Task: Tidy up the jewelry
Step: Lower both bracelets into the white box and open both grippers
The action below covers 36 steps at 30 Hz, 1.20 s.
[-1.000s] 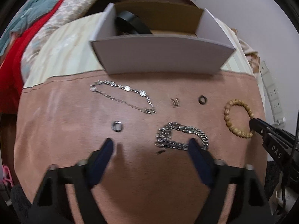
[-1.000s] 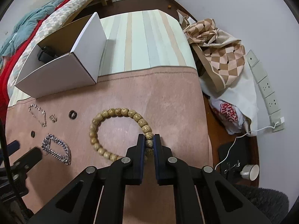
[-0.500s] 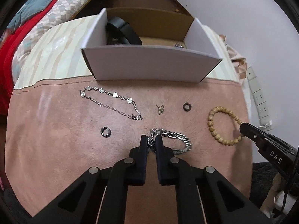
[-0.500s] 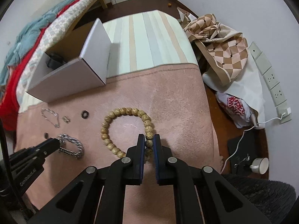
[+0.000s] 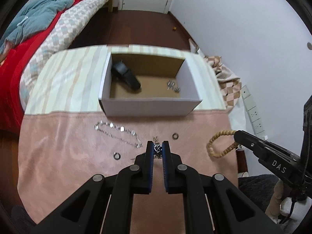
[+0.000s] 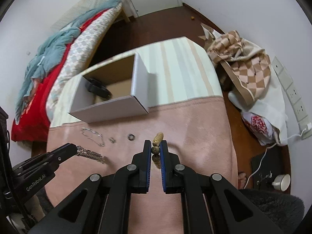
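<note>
While both grippers lifted since earlier, left gripper [image 5: 158, 147] pinches the chunky silver chain bracelet [image 6: 90, 153] — right gripper [image 6: 155, 149] pinches the wooden bead bracelet [image 5: 219, 144], fingers closed on each.

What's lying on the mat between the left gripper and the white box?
In the left wrist view, a small silver charm and a dark ring lie between the left gripper and the white box.

Most of the silver chain bracelet [image 5: 157, 150] is hidden behind the left hand-held gripper [image 5: 157, 149]; small metal pieces [image 5: 173, 86] inside the white box [image 5: 152, 105] are too blurred to identify.
</note>
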### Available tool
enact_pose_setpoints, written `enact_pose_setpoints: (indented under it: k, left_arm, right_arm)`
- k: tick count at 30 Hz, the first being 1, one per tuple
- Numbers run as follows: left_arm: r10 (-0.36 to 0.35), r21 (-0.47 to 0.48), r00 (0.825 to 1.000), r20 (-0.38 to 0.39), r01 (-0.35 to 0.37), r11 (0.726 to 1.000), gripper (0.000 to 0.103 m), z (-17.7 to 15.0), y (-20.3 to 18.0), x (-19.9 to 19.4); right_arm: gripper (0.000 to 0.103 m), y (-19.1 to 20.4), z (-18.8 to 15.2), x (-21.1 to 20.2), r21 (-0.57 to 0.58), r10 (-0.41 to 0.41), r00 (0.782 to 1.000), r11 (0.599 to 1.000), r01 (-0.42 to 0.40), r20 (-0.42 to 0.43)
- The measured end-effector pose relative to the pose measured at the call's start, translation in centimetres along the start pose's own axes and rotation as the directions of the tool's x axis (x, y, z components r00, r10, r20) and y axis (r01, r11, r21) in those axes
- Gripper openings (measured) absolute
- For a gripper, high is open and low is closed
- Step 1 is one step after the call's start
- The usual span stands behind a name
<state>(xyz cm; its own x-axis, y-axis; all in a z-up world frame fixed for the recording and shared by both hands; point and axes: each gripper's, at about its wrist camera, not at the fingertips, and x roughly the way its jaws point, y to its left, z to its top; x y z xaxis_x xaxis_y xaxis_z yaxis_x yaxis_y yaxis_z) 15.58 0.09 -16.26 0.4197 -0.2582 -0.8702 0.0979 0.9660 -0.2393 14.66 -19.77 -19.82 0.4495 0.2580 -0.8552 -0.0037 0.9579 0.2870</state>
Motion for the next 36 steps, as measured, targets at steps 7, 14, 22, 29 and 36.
enact_pose_setpoints:
  k: [7, 14, 22, 29, 36]
  left_arm:
    - [-0.028, 0.034, 0.997, 0.069, 0.026, 0.999, 0.006, 4.5, -0.3, -3.0]
    - [-0.011, 0.04, 0.997, 0.076, 0.008, 0.999, 0.005, 9.7, 1.4, -1.8]
    - [-0.009, -0.03, 0.997, -0.079, 0.007, 1.0, 0.007, 12.1, 4.7, 4.2]
    - [0.001, -0.123, 0.99, -0.138, -0.018, 0.992, 0.014, 12.1, 6.5, 6.0]
    - [0.06, -0.126, 0.994, -0.086, -0.071, 0.989, 0.078, 12.3, 7.3, 5.1]
  right_arm:
    - [0.009, 3.0, 4.5, -3.4, -0.065, 0.066, 0.996, 0.996, -0.062, 0.063]
    - [0.009, 6.5, 10.4, -3.4, -0.141, 0.112, 0.99, 0.985, -0.1, 0.084]
    - [0.009, 8.7, 14.1, 3.5, -0.152, 0.123, 0.991, 0.98, -0.129, -0.044]
    - [0.009, 9.0, 14.2, 7.8, -0.136, 0.168, 0.977, 0.973, -0.186, -0.13]
    - [0.01, 8.2, 14.5, 11.2, -0.085, 0.186, 0.951, 0.973, -0.213, -0.246]
